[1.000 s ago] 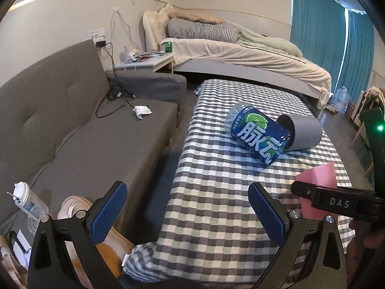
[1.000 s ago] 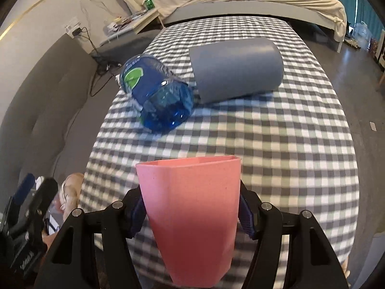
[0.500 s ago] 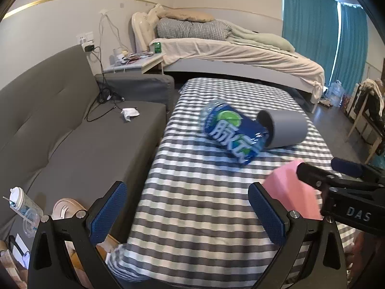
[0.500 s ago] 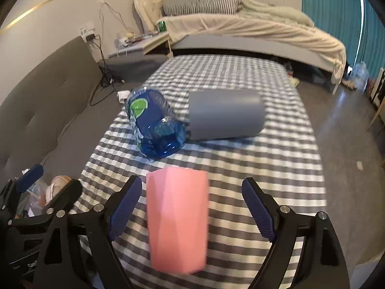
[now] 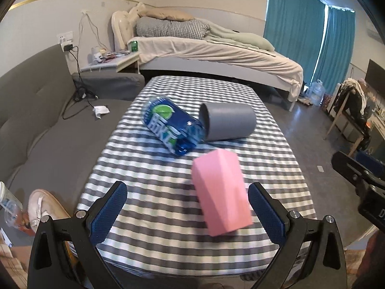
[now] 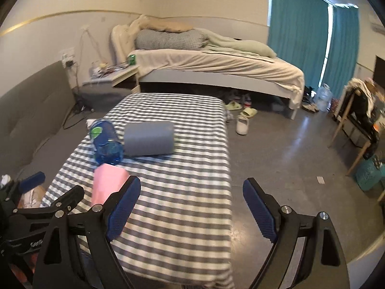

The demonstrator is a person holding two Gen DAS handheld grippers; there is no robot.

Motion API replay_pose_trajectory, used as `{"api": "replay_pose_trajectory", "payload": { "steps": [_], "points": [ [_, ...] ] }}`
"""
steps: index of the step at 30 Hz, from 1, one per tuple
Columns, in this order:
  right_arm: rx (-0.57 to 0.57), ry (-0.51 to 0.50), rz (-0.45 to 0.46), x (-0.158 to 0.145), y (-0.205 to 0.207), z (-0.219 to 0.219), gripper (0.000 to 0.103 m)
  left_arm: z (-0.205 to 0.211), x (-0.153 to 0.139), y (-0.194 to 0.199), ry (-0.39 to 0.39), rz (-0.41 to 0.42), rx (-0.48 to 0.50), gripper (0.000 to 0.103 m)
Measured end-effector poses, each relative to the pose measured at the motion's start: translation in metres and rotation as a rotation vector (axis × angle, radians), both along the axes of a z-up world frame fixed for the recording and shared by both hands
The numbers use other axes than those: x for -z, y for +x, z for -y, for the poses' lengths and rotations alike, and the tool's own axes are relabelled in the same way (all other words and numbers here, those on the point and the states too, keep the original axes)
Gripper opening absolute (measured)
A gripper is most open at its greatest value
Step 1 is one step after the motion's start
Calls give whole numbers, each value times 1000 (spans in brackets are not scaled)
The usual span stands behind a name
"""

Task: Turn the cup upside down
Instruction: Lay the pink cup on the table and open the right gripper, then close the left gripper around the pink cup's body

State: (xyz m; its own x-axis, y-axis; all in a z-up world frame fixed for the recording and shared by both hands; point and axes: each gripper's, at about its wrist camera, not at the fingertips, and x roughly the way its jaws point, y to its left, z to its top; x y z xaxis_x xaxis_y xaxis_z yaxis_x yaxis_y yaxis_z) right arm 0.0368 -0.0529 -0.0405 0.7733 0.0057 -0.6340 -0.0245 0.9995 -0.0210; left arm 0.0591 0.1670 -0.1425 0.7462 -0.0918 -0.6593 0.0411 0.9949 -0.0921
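The pink faceted cup [image 5: 221, 192] stands on the checked tablecloth [image 5: 154, 183] with its wide end down, between my left gripper's fingers. My left gripper [image 5: 190, 210] is open and does not touch the cup. The cup also shows in the right wrist view [image 6: 108, 183], left of my right gripper [image 6: 190, 207], which is open, empty and drawn back to the cup's right. The right gripper shows at the right edge of the left wrist view [image 5: 361, 183].
A blue bottle [image 5: 170, 127] and a grey cup [image 5: 228, 125] lie on their sides behind the pink cup. A grey sofa [image 5: 41, 120] is on the left, a bed [image 5: 216, 50] at the back, chairs [image 6: 356, 120] on the right.
My right gripper opened, let go of the pink cup and pulled back to the right. The cup now stands on the table. My left gripper moved over so the cup sits between its fingers.
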Motion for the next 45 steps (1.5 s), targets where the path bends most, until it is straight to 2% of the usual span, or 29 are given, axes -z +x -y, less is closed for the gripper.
{"api": "replay_pose_trajectory", "payload": {
  "steps": [5, 13, 18, 24, 26, 28, 29, 31, 32, 45],
  "points": [
    [42, 48, -24, 8, -8, 24, 87, 12, 11, 3, -16, -30, 13, 103],
    [61, 73, -56, 19, 4, 34, 87, 22, 44, 8, -29, -125, 15, 103],
    [56, 95, -74, 23, 13, 31, 87, 22, 53, 8, -48, -128, 32, 102],
    [38, 90, -94, 27, 20, 23, 87, 28, 57, 9, -23, -142, 83, 101],
    [38, 99, -96, 27, 21, 22, 87, 27, 59, 11, -42, -152, 95, 92],
    [41, 107, -100, 27, 21, 22, 87, 27, 63, 15, -67, -177, 114, 77],
    [41, 111, -103, 27, 22, 22, 87, 27, 63, 15, -68, -171, 116, 75],
    [40, 110, -104, 27, 21, 21, 87, 27, 61, 15, -78, -170, 136, 61],
    [39, 106, -104, 28, 21, 20, 87, 28, 60, 15, -85, -171, 144, 58],
    [29, 95, -102, 25, 19, 14, 87, 22, 20, 4, -62, -79, 167, 56]
  ]
}}
